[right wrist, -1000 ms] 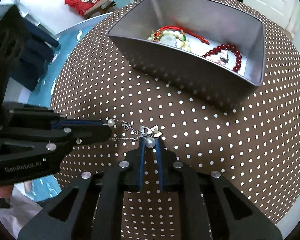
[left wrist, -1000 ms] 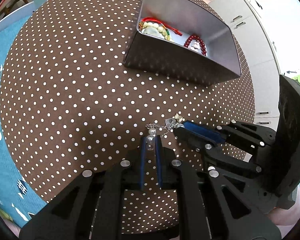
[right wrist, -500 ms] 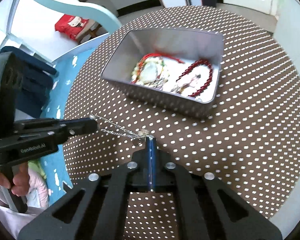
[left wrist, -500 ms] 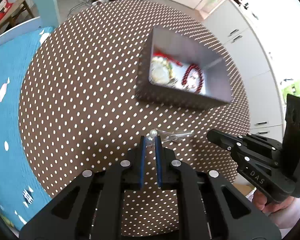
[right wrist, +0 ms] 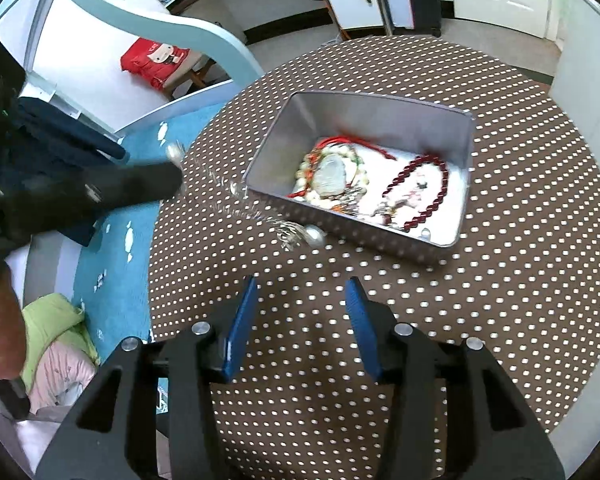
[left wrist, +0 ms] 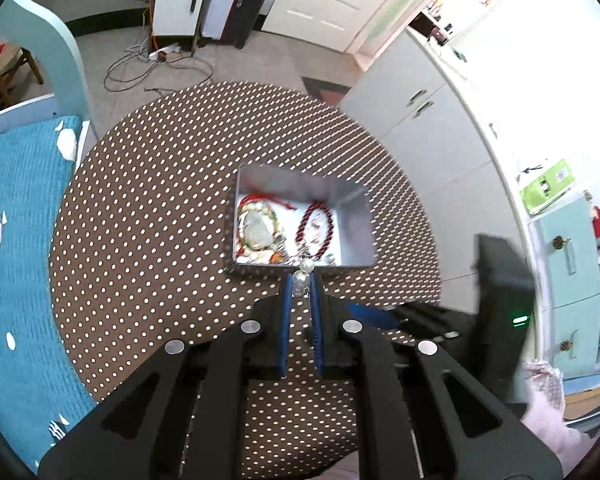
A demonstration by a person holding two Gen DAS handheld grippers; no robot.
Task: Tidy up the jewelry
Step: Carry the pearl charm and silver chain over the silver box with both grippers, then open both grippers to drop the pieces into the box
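Note:
My left gripper (left wrist: 300,278) is shut on a pearl of a silver chain (left wrist: 305,267), held high above the brown dotted table (left wrist: 148,240). In the right wrist view the chain (right wrist: 260,216) hangs blurred from the left gripper (right wrist: 174,176). Its free end with a pearl (right wrist: 314,236) dangles by the near wall of the grey tin box (right wrist: 380,98). My right gripper (right wrist: 300,286) is opening above the table, with nothing between its blue pads (right wrist: 240,320). The tin holds a red bead bracelet (right wrist: 420,184) and a pale bead bracelet with red cord (right wrist: 328,172).
The round table has a blue patterned seat (left wrist: 16,240) at its left and white cabinets (left wrist: 420,120) at its right. A person's hand (right wrist: 0,320) holds the left tool. Cables (left wrist: 148,64) lie on the floor beyond the table.
My right gripper has let go of the chain's end and opened. My left gripper has risen with the chain, so the table and tin look smaller and the chain swings free.

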